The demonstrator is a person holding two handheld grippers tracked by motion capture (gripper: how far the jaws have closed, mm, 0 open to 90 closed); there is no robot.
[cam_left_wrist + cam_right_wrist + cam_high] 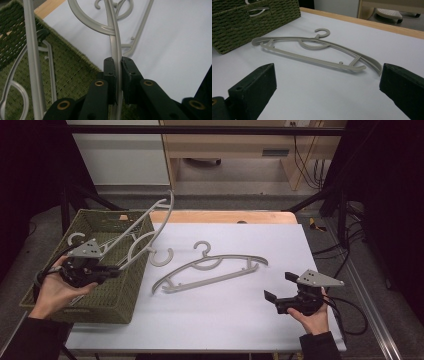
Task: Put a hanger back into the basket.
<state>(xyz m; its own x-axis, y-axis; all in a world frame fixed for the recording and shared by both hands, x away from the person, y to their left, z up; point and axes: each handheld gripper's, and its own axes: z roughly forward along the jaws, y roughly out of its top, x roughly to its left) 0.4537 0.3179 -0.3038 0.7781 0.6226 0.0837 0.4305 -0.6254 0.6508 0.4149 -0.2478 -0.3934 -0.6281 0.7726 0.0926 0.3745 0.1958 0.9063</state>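
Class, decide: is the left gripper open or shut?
Shut. In the left gripper view, the left gripper has both jaws pressed against the grey hanger, which passes between them.

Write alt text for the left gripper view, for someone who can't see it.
The left gripper is shut on a thin bar of a grey plastic hanger, whose curved parts arc above the black jaws. Below and to the left lies a green woven basket with more grey hangers in it; a white table surface spreads to the right.
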